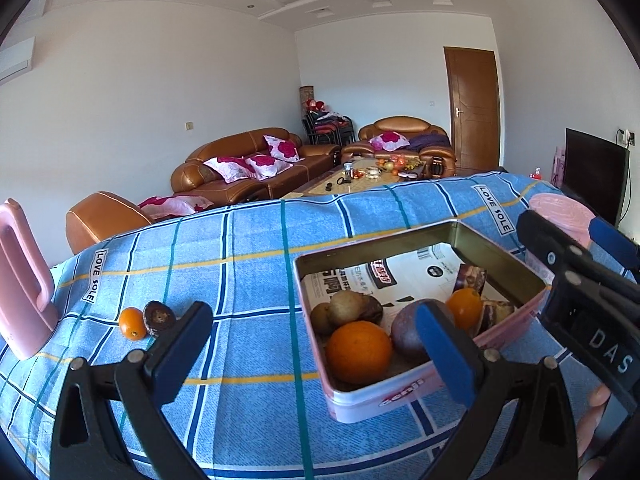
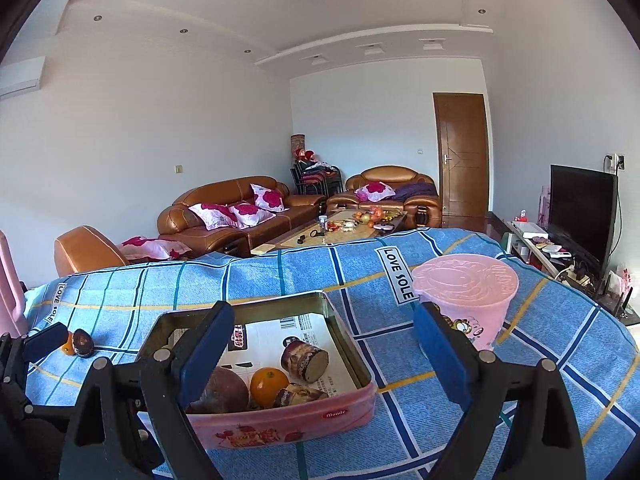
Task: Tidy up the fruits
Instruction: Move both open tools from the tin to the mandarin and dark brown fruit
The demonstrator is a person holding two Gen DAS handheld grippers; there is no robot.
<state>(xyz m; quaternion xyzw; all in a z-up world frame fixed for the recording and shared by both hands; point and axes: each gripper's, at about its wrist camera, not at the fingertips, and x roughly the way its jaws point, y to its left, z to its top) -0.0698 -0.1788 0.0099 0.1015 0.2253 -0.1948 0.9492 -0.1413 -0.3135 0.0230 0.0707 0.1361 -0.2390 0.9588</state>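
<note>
both grippers hang over the blue checked tablecloth [image 1: 248, 240], w/ nothing in either. left gripper [image 1: 316, 344] has its jaws spread wide and empty; right gripper [image 2: 324, 356] likewise spread, nothing between the pads.

the pink tin [image 1: 384, 400] sits on the cloth in front of them and already holds most of the fruit: a big orange [image 1: 358, 350], a purplish round fruit [image 1: 408, 330], a small orange [image 1: 464, 308], some brownish ones [image 1: 344, 308] toward the back left, plus cut brown pieces [image 2: 306, 360] on the printed paper lining. two bits are left out on the cloth, well apart from the tin on its left: a small orange fruit [image 1: 133, 323] touching a dark brown half [image 1: 159, 317]. a pink cup [image 2: 466, 292] stands upside down beyond the tin on the right, and a pink handled thing [image 1: 22, 276] sits at the far left edge.

my guess is the step in hand is fetching those two strays, and the left gripper is the nearer one. to do it well: swing left, come down over one piece only, prob the orange first since it's rounder and will roll if nudged. straddle it so a pad lands each side, close gently, don't squash. the two touch, so approach from the outer side, else the brown half gets knocked. lift clear of the tin rim before dropping into the open right half.
</note>
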